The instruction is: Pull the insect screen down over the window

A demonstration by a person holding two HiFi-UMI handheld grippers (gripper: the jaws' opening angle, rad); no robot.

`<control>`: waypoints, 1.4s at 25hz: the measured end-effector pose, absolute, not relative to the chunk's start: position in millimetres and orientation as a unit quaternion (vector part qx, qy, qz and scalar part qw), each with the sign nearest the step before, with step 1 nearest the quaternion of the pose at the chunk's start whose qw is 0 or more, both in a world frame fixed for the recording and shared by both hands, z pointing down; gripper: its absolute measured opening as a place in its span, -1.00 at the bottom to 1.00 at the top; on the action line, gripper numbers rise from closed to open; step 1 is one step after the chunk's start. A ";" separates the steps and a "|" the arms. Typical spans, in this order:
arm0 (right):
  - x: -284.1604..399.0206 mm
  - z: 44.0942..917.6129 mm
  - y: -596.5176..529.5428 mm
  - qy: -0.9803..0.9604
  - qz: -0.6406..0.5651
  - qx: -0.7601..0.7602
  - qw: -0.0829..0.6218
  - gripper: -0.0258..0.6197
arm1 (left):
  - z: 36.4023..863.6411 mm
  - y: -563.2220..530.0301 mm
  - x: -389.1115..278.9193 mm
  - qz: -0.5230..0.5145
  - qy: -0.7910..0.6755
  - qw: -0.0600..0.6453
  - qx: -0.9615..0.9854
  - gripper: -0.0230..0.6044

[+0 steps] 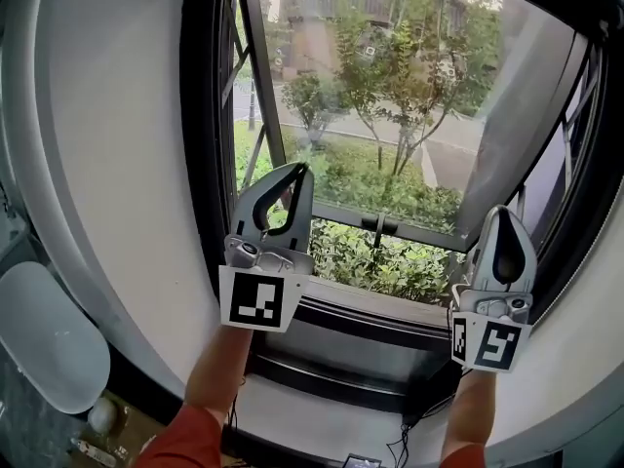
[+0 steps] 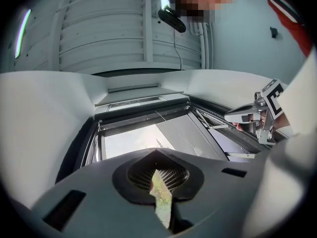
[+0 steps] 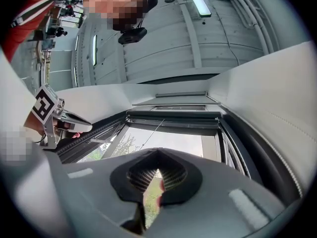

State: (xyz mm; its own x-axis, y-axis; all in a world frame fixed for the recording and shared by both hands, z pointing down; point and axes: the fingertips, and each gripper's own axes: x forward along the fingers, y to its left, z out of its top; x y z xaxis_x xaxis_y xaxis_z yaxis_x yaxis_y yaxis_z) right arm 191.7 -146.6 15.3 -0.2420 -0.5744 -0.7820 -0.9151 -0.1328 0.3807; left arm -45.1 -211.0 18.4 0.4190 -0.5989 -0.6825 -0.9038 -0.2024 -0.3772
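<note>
Dark insect screen (image 3: 173, 117) crosswise atop window (image 1: 390, 115)

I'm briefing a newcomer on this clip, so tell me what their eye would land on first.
The left gripper and right gripper stand out first, held up side by side before the window, jaws together and empty. Behind them, green trees fill the opening. In the right gripper view, a dark housing with a thin cord spans the window's top.

Trees (image 1: 400, 76), hedge (image 1: 380, 252) outside; white oval object (image 1: 44, 334) lower left; cables (image 1: 403, 442) bottom centre.
</note>
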 end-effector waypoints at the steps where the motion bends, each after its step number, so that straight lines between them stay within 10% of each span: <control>1: 191.3 9.2 -145.9 0.632 0.472 -0.586 0.183 -0.89 | 13.0 -211.0 -44.2 0.199 0.500 0.388 -0.748 -0.91; 35: 188.5 -190.1 -171.0 0.556 0.581 -0.586 0.099 -0.89 | -187.3 -237.9 -16.2 0.131 0.506 0.577 -0.628 -0.91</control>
State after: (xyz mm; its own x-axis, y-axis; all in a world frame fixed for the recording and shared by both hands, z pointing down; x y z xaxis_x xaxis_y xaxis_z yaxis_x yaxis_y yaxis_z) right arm 188.5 -171.0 -190.1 -0.2944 -0.5372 -0.7904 -0.7666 -0.3611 0.5310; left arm -16.2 -237.9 -187.3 0.4540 -0.4845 -0.7478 -0.7860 0.1776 -0.5922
